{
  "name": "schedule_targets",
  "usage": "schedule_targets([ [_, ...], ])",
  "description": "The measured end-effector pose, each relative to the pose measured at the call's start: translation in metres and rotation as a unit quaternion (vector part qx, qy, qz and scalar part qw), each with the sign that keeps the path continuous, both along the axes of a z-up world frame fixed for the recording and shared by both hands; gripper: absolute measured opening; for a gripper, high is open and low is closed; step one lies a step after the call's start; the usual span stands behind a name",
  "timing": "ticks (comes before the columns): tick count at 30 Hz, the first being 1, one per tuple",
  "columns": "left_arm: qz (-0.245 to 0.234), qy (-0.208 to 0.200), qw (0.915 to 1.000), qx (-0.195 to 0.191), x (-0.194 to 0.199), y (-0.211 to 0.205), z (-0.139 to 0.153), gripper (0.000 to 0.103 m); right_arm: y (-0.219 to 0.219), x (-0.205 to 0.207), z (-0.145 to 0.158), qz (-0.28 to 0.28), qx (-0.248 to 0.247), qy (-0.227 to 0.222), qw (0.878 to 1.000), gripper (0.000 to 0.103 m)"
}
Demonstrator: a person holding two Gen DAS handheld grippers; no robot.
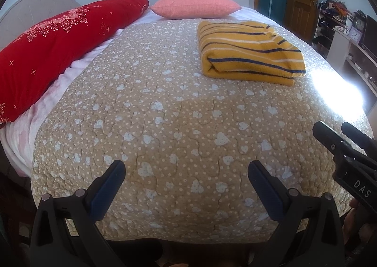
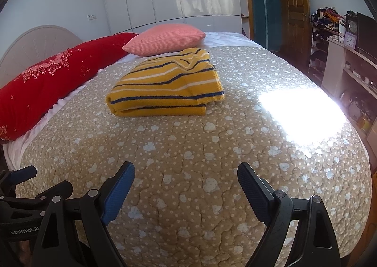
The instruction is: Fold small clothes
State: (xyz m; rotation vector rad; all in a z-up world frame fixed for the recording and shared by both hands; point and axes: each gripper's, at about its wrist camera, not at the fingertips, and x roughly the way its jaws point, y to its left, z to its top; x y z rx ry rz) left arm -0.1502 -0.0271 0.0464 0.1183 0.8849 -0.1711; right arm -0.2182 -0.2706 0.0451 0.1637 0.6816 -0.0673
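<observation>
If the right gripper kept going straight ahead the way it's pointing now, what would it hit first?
Probably the folded yellow striped garment. The right gripper is open over the dotted quilt, aimed up the bed. If its line runs low, it would brush the quilt first; depth is hard to judge.

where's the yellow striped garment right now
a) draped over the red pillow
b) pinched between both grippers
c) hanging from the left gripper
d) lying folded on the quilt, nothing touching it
d: the yellow striped garment lies folded on the dotted quilt, while the left gripper and right gripper hang open and empty near the bed's front edge, well apart from it.
</observation>
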Motion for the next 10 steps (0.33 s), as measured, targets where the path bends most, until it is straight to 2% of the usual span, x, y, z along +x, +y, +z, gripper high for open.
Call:
schedule_targets([
  [4, -0.004, -0.002, 1.0000, -0.006, 0.003, 0.002, 0.000, 0.103, 0.004, 0.003, 0.001, 0.008, -0.011, -0.002, 1.000, 0.092],
  [10, -0.005, 0.004, 0.9993, -0.036, 0.017, 0.011, 0.001, 0.103, 0.002, 0.017, 0.004, 0.019, -0.014, 0.000, 1.000, 0.092],
])
